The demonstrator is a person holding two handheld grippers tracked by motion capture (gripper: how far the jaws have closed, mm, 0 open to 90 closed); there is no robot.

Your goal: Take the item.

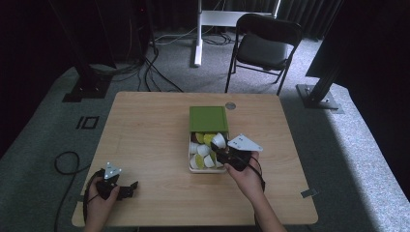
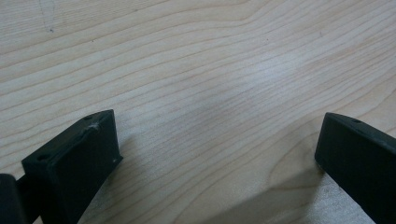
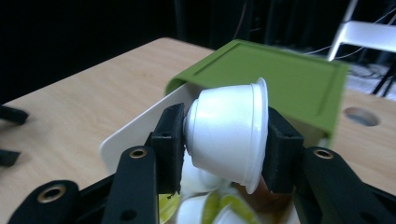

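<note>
A white box (image 1: 191, 153) with a green lid (image 1: 208, 119) slid halfway back sits at the table's middle, holding several white and yellow-green capsules (image 1: 202, 151). My right gripper (image 1: 218, 147) hovers over the box's right side, shut on a white capsule (image 1: 220, 139). In the right gripper view the capsule (image 3: 229, 133) lies sideways between the pads (image 3: 170, 140), above the other capsules, with the green lid (image 3: 280, 77) behind it. My left gripper (image 1: 129, 189) rests at the table's near left corner. Its jaws stand wide open over bare wood (image 2: 210, 93), with nothing between them.
A black folding chair (image 1: 266, 43) and a white desk leg (image 1: 197, 34) stand beyond the table's far edge. Cables run across the floor at the left (image 1: 65, 162). A round grommet (image 1: 230, 105) sits just behind the lid.
</note>
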